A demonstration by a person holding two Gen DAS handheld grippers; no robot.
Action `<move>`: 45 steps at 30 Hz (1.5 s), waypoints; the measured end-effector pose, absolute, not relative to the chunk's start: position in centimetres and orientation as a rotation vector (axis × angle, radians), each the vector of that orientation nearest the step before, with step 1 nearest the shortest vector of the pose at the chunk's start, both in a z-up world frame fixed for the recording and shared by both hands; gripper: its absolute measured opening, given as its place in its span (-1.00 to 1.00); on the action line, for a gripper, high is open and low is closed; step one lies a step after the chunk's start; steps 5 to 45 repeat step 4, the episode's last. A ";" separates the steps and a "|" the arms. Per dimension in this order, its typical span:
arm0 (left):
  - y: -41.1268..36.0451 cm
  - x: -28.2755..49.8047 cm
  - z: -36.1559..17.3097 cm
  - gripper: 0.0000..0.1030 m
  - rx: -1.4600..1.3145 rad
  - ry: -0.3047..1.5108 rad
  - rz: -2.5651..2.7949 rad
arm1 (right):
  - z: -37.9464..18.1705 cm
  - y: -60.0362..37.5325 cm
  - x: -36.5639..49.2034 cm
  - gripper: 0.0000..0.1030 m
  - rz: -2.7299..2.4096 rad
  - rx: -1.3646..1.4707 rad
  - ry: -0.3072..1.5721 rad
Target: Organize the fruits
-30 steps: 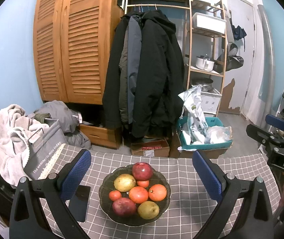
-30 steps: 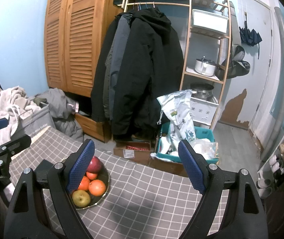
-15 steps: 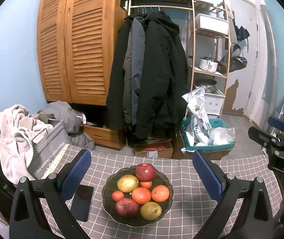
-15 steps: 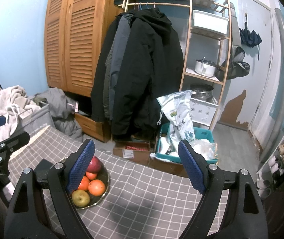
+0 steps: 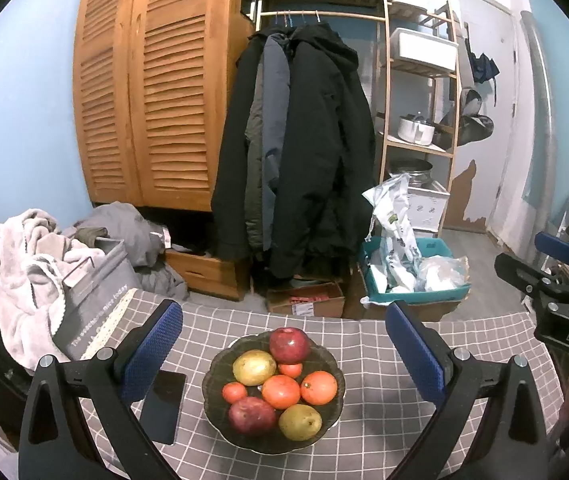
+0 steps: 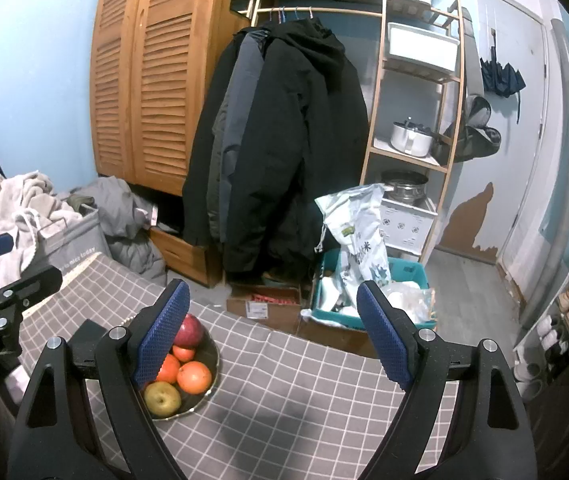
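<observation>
Two hand-held grippers tilted downward over the table, left hand-held gripper (image 5: 284, 344) spread wide above fruit bowl (image 5: 220, 364), right hand-held gripper (image 6: 270, 334) spread empty

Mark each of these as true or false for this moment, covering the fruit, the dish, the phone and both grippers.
1. The fruit sits in a dark dish on the checked tablecloth. True.
2. The left hand-held gripper is clamped on an apple. False: its jaws stand open, holding nothing.
3. A dark phone lies flat beside the dish. True.
4. The right hand-held gripper is shut. False: its jaws stand wide apart, empty.
5. The red apple lies on the cloth outside the dish. False: it rests in the dish.
</observation>
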State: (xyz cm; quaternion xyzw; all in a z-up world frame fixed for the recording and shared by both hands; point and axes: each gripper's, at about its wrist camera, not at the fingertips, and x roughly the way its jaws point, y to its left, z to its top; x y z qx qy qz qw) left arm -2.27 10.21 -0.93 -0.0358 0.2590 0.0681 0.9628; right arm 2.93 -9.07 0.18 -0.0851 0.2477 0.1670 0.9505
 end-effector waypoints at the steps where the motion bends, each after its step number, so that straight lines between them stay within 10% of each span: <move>1: 10.2 -2.3 -0.9 0.99 -0.073 0.525 0.141 | 0.2 -9.1 2.9 0.64 0.339 -0.174 0.504; 45: 10.2 -2.3 -0.9 0.99 -0.076 0.527 0.142 | 0.2 -9.0 2.9 0.64 0.339 -0.174 0.504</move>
